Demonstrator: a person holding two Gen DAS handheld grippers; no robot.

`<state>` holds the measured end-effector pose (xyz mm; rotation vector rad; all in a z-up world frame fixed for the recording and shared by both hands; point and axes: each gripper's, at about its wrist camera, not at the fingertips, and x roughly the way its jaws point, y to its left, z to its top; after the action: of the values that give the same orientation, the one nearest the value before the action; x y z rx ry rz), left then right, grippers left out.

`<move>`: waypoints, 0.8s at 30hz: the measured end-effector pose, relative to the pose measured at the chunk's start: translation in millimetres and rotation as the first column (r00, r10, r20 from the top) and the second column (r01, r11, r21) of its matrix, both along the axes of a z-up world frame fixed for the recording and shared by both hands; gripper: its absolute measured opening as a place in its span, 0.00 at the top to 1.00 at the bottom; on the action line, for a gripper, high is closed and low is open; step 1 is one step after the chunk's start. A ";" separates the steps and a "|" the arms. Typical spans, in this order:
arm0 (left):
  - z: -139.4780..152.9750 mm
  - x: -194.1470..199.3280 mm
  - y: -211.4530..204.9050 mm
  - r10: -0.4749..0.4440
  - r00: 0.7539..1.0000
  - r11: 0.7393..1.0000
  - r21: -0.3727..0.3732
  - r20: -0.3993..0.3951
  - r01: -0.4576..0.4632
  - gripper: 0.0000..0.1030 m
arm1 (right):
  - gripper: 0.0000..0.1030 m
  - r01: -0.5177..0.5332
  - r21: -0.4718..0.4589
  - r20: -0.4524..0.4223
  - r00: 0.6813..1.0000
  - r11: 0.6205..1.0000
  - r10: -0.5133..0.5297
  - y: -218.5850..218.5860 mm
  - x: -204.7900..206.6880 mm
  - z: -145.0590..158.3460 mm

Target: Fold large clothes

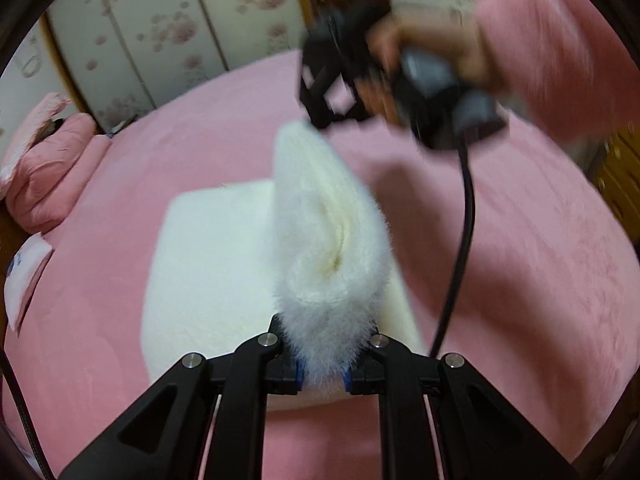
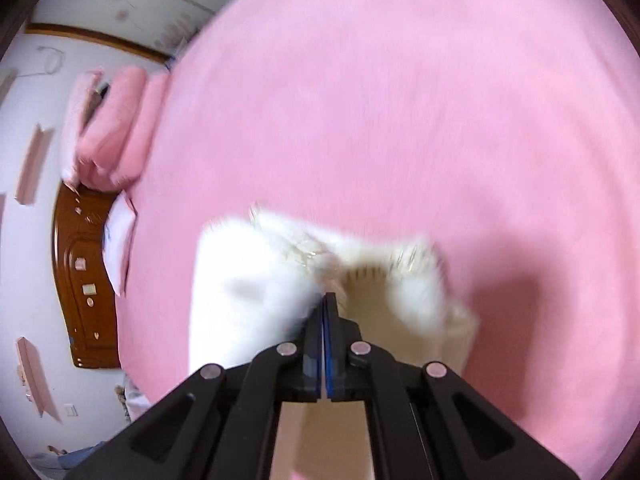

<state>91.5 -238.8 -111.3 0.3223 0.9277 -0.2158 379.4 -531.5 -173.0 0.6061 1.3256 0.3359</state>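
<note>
L tongs (image 1: pixel 323 374) nipped shut on a thick tuft of the white fleece (image 1: pixel 224 280); R tongs (image 2: pixel 325 308) fully shut w/ fleece edge pinched at the tips, it seems. Held edge runs tongs-to-tongs, lifted off the pink bed (image 1: pixel 500 280). Rest of fleece lies flat below and left of L tongs, a folded slab. Both equally near; next move likely needs the edge carried over that slab.
</note>
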 end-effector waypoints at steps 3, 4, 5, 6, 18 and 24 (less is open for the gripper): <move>-20.2 5.1 -6.4 -0.033 0.994 0.999 0.021 -0.108 0.035 0.89 | 1.00 0.012 0.031 -0.001 1.000 0.999 -0.012 -15.9 -11.0 13.1; -24.6 7.3 -5.8 -0.028 0.989 1.000 0.009 -0.149 0.029 0.88 | 0.99 0.003 0.061 -0.012 1.000 0.998 -0.003 -11.4 -17.1 17.6; -26.9 9.7 -3.8 -0.027 0.981 0.999 -0.025 -0.191 0.023 0.84 | 0.99 -0.006 0.084 -0.020 1.000 0.996 0.008 6.1 -14.4 14.6; -27.2 11.4 -2.2 -0.034 0.974 0.998 -0.060 -0.223 0.021 0.77 | 0.99 -0.019 0.094 -0.025 0.999 0.995 0.022 1.9 -16.6 15.6; 27.3 -11.4 41.4 0.065 0.953 0.990 -0.103 -0.297 -0.100 0.14 | 0.47 -0.157 -0.094 -0.261 0.957 0.983 0.128 35.6 -99.5 -2.2; 30.6 -17.1 78.9 0.194 0.935 0.975 -0.050 -0.298 -0.218 0.14 | 0.77 -0.169 -0.135 -0.155 0.977 0.976 0.148 59.2 -119.8 -13.8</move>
<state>74.4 -159.8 -80.7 0.1154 1.2336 -0.1086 259.6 -472.2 -186.8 0.4062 1.5287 0.3252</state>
